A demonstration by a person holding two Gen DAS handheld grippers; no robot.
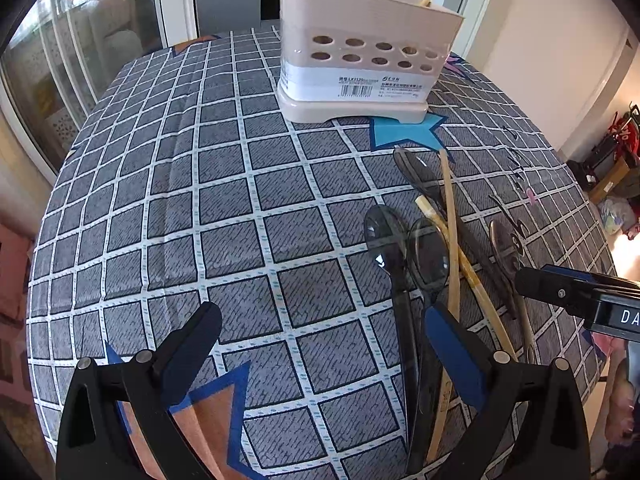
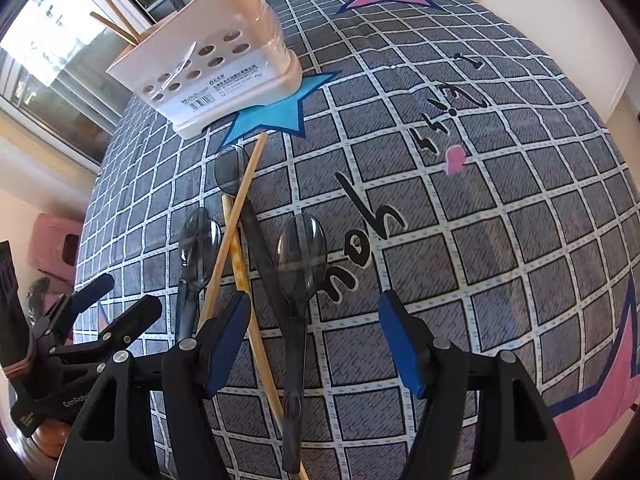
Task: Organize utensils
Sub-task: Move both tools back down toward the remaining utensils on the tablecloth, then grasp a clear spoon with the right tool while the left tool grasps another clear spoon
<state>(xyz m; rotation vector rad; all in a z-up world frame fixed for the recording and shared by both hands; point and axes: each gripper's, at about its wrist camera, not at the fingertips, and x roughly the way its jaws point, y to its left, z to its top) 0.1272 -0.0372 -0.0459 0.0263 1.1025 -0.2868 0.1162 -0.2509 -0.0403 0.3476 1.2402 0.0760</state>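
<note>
A beige plastic utensil holder [image 1: 360, 60] is stood far back on the grey checked table [image 1: 200, 200]. Smoky translucent plastic spoons [image 2: 300, 256] and wooden chopsticks [image 1: 450, 232] are piled nearer. The left tool [image 1: 320, 336] is spread wide above the cloth, empty. The right tool [image 2: 314, 340] is held apart astride one spoon.

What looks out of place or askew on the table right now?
The loose utensils are jumbled: dark translucent spoons and wooden chopsticks lie crossed over one another in front of the holder, not sorted. One chopstick rests across a spoon bowl. The holder stands upright with some sticks already in it. Nothing looks spilled or broken.
</note>
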